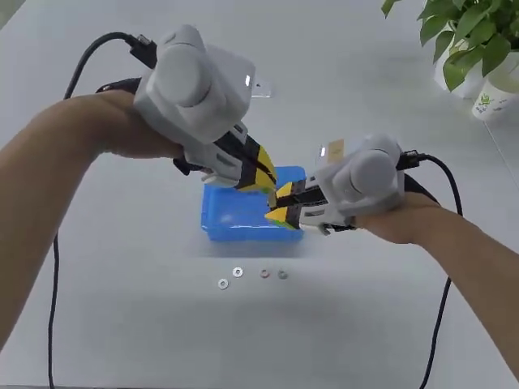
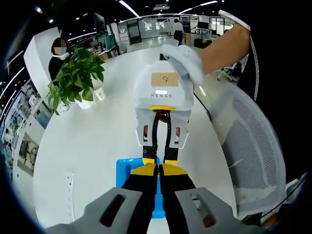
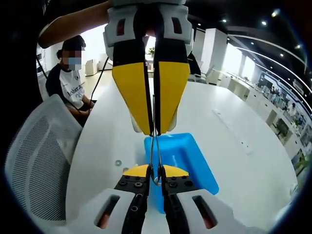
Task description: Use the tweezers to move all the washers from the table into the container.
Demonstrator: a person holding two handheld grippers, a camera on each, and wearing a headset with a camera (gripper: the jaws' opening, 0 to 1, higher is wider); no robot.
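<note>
Left gripper view: "KENSE" printed on the right hand-held gripper (image 2: 159,161); it and the left hand-held gripper (image 3: 154,130) both clench the tweezers (image 3: 155,156).

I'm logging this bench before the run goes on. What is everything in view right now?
washers: four, silvery, loose on the table in front of the container
container: one, blue, under the gripper tips
tweezers: one pair, metal, above the container
table: one, white
plant: one, green in a white pot, far right of the table
chair: one, white mesh, beside the table
seated person: one, dark and white shirt, behind the chair
left hand-held gripper: one, grey with yellow jaws, shut on the tweezers
right hand-held gripper: one, same colours, shut on the tweezers
forearms: two, bare, one behind each gripper
</note>
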